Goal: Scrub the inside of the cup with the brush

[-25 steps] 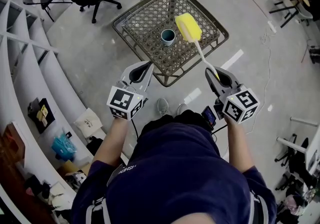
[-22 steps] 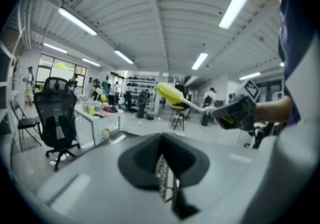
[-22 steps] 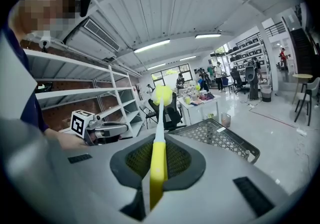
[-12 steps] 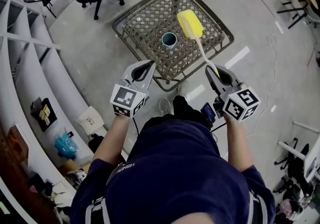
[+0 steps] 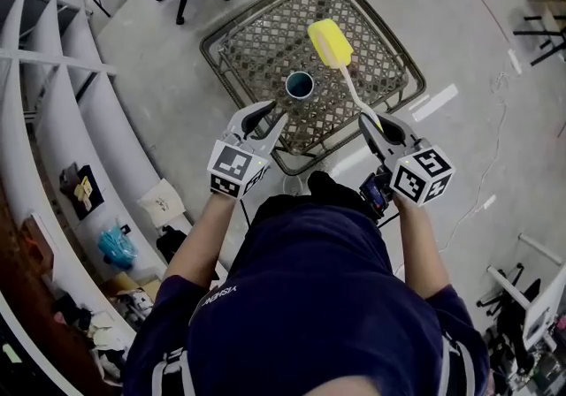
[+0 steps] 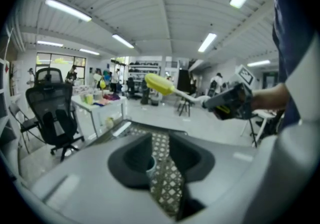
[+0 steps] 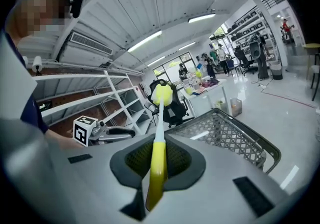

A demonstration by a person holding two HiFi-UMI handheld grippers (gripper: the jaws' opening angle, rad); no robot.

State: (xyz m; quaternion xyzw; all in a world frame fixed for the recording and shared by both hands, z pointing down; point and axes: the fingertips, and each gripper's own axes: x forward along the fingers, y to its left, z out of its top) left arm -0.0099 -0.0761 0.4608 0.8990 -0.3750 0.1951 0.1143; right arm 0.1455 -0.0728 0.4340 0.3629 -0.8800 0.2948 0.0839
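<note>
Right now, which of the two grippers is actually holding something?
The right gripper: its fingers clamp the brush by its handle. The left gripper, whose fingers have just been opening, has nothing between them.

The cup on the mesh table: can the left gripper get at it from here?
Probably yes. The left gripper, whose empty jaws have just been opening, points at the cup across the mesh table; the brush hangs off to the right.

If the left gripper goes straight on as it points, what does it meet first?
Probably the cup on the wire table; depth is unclear. The left gripper's fingers, just opening, hold nothing.
</note>
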